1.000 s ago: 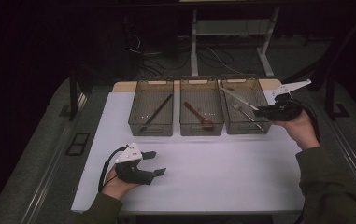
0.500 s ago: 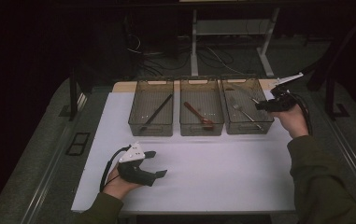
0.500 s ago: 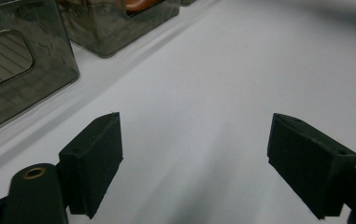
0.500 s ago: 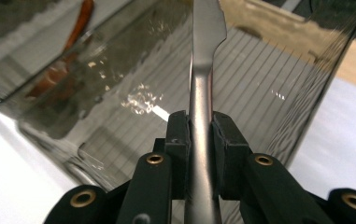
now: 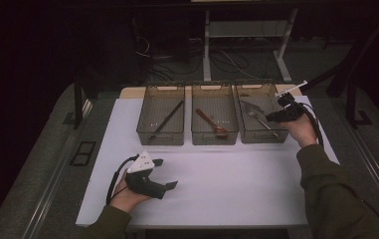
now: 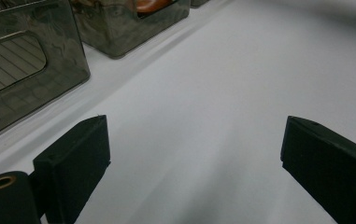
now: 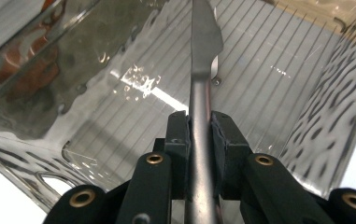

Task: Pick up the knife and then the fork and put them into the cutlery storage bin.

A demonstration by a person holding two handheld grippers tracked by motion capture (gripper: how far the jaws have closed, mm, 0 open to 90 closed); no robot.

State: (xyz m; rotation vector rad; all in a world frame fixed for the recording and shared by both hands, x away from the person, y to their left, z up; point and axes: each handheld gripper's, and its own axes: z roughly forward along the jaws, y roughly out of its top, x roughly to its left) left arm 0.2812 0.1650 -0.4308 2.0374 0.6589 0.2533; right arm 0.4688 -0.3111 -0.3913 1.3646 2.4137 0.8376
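Note:
My right gripper (image 7: 199,123) is shut on the handle of a flat metal utensil (image 7: 206,42), whose blade-like end points down into the clear right-hand bin (image 7: 278,65). In the high view this gripper (image 5: 272,118) hangs at the right bin's (image 5: 264,137) right rim, and metal cutlery (image 5: 255,115) shows inside. My left gripper (image 5: 166,173) rests low over the white sheet (image 5: 236,184) at the front left. Its jaws have just been opening and stand wide in the left gripper view (image 6: 194,154), with nothing between them.
Three clear bins stand in a row at the back of the sheet. The left bin (image 5: 159,139) holds a black stick (image 5: 167,119), the middle bin (image 5: 214,139) a wooden spoon (image 5: 211,122). The left gripper view shows bin walls (image 6: 21,70) close by.
My right gripper has moved left and down with the metal utensil, in over the right bin. The left gripper's jaws have spread wider while that hand stayed in place.

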